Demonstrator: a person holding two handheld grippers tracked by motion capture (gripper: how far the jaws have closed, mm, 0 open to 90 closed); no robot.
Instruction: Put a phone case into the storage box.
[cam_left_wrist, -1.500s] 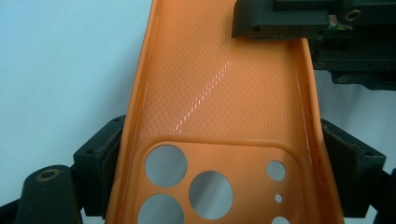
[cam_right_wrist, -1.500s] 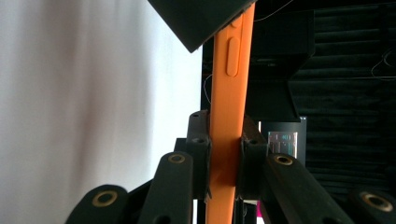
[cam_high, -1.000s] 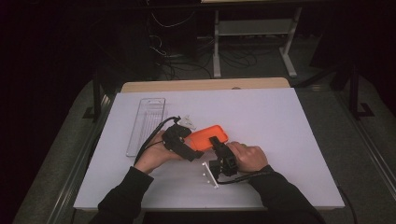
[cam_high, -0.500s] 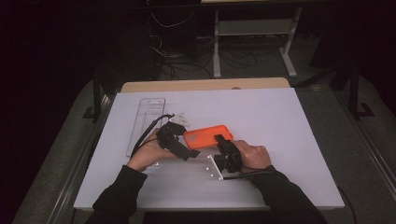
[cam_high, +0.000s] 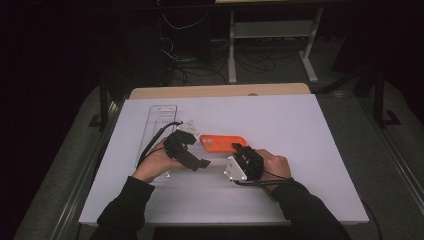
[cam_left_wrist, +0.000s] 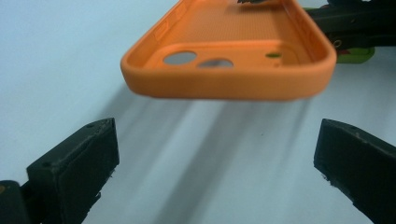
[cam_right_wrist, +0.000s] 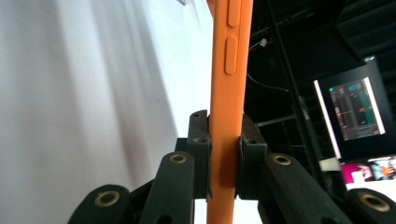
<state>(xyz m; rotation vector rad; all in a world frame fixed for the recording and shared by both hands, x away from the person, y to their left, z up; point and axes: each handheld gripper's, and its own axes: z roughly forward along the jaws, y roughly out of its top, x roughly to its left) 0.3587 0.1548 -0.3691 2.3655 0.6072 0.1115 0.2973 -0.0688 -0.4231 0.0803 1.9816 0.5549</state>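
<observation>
One orange phone case (cam_high: 223, 143) (hollow side up) pinched by R gripper (cam_high: 239, 150).

The high view looks forward and down; both gripper views sit close, sharing the orange phone case (cam_high: 223, 143) (cam_left_wrist: 233, 60) (cam_right_wrist: 229, 93).

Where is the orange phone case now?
In the high view, the orange phone case is mid-table, clamped by the right gripper, with the open left gripper beside it.

Bright tabletop, dark surroundings, soft close-ups
</observation>
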